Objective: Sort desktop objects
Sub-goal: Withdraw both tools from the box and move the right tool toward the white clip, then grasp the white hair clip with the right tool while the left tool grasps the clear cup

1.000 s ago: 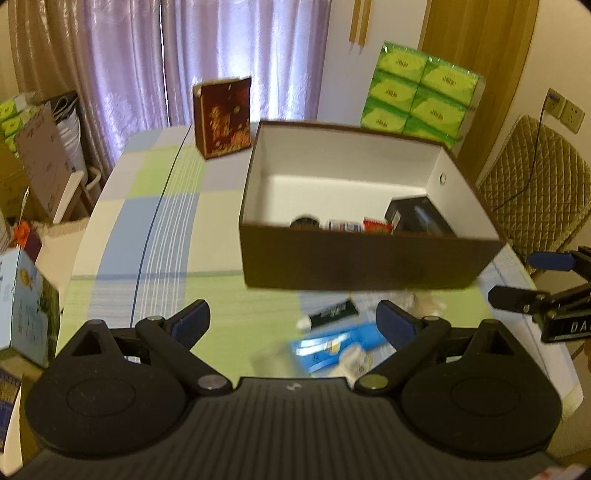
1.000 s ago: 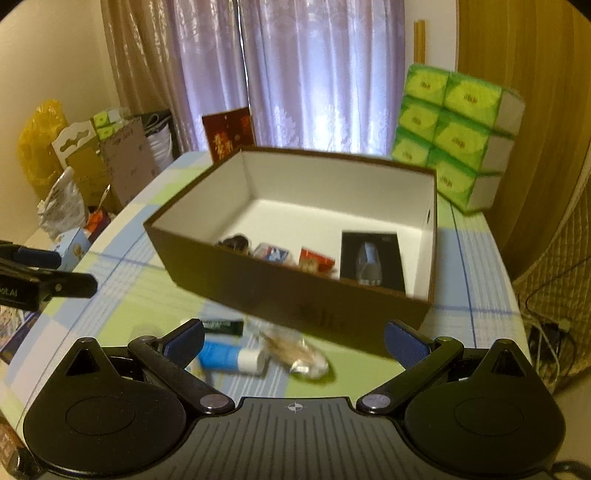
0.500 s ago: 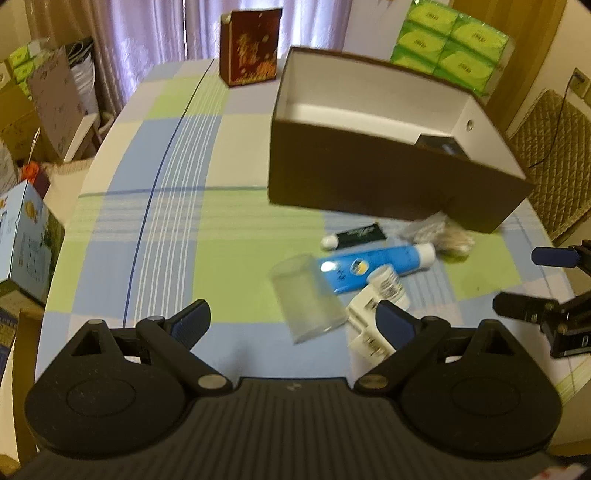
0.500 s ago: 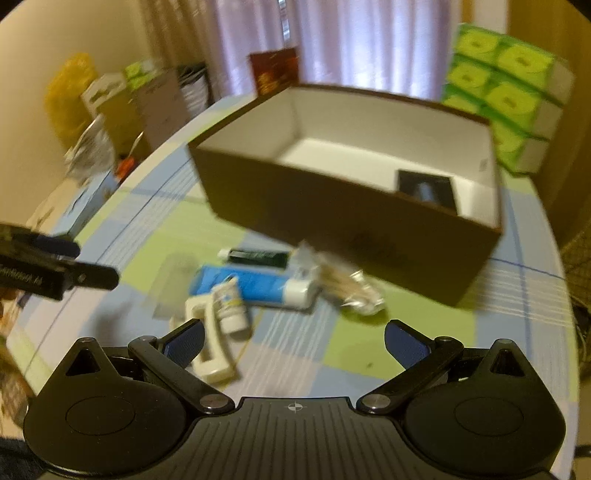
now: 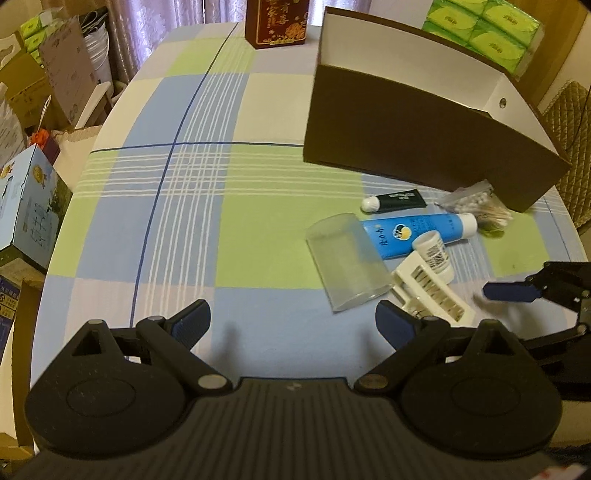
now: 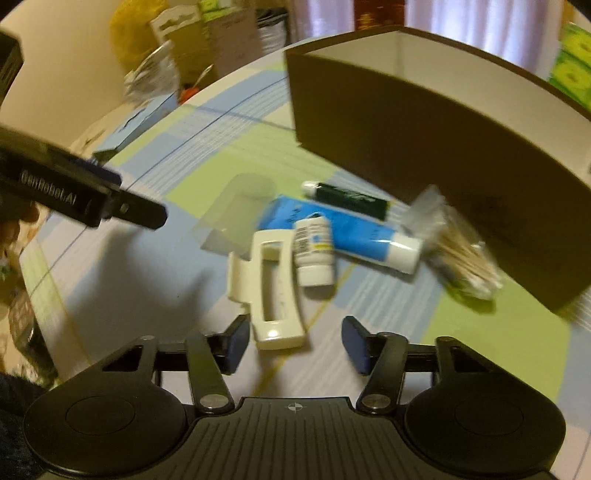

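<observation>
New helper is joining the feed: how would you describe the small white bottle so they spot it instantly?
Find the big brown box; loose items lie in front of it. The small white bottle lies on its side across the blue tube, against the white clip. Only it carries a barcode label.

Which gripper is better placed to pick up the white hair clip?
The right gripper, probably: it is open with the white hair clip just ahead between its fingers. The left gripper has only tablecloth ahead.

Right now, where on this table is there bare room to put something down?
The checked cloth left of the brown box is bare up to the red box. It is crowded in front of the brown box: clear cup, blue tube, white clip, cotton swabs.
</observation>
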A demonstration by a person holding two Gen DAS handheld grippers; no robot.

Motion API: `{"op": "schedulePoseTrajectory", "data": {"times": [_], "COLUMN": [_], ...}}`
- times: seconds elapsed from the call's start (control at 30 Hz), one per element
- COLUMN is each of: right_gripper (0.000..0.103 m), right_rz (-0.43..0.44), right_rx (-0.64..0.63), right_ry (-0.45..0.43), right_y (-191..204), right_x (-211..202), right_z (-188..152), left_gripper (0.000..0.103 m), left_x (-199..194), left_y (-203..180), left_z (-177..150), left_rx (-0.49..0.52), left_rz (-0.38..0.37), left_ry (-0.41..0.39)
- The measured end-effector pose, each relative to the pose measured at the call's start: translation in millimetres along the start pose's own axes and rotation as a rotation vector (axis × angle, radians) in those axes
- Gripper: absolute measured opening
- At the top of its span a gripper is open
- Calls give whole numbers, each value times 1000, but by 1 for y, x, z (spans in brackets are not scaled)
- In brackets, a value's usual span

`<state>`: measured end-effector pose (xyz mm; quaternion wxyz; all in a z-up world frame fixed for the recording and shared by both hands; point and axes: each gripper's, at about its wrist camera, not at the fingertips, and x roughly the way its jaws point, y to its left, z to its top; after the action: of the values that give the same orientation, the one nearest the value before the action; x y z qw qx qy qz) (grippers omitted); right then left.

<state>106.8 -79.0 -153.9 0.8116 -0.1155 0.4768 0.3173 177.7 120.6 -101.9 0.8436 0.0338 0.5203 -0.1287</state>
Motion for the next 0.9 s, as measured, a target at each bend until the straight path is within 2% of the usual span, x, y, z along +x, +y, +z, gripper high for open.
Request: {"op": "schedulePoseTrajectory", "data": {"times": [0.03, 0.1, 0.13, 0.43, 0.63, 0.9], "right_gripper": [45, 31, 30, 29, 29, 29], "right_rz": [3, 7, 15, 66, 20, -151], "right_rx": [-15, -43, -46, -58, 23, 177], "right_ry": [5, 7, 13, 44, 65, 33], "right_y": [2, 5, 6, -8, -29, -65], "right_x": [3, 9, 10, -8, -33, -57], "right_z": [0, -2, -3, -24, -52, -65], "left_gripper": [94, 94, 94, 94, 94, 90], "left_x": [1, 4, 5, 16, 28, 51], "left_y": [1, 2, 3, -4, -19, -37], "left_z": [0, 0, 0, 2, 9, 25], "left_rx": [-1, -3, -4, 15, 50, 87], "left_rz": [1, 2, 1, -33, -58, -60], "left_ry": [2, 6, 9, 21, 11, 2]}}
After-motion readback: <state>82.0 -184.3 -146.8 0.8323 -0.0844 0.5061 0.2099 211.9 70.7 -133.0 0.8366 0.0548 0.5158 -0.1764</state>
